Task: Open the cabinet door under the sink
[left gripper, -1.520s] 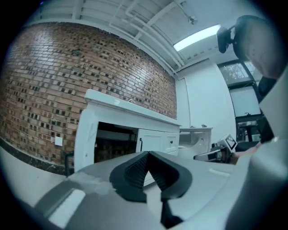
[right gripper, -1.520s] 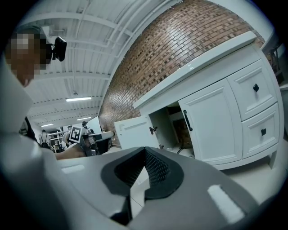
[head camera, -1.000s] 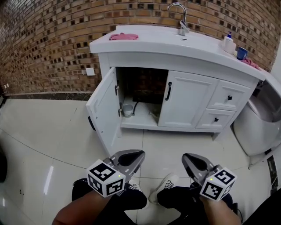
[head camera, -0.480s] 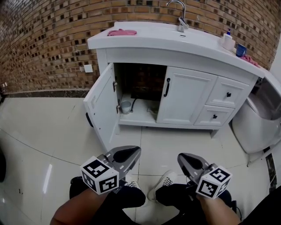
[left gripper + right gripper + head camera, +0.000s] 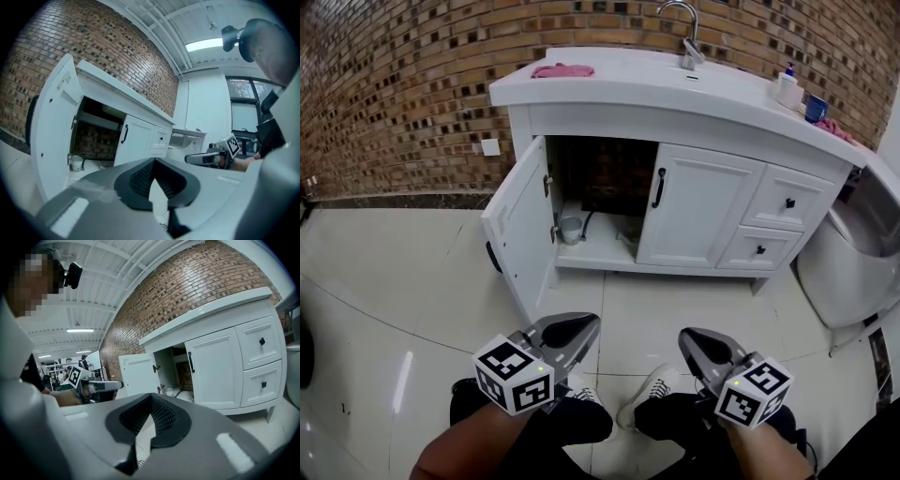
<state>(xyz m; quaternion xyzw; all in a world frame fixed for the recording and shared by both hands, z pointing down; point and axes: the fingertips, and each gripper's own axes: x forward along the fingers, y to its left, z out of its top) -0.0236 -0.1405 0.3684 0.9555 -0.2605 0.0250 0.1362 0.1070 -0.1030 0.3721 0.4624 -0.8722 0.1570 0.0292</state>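
Here the cabinet door (image 5: 517, 230), a flat white painted panel, is shown swung wide under the glossy sink worktop (image 5: 609, 89); the task is judged done. The left gripper (image 5: 591, 324) and right gripper (image 5: 683, 334) are held well away, fingers closed on nothing. Any further swing is best guided along the hinge arc.

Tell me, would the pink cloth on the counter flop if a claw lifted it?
Probably yes. The pink cloth lies crumpled and low, so it would likely droop. It looks thin, so it is probably light. It should not roll or break.
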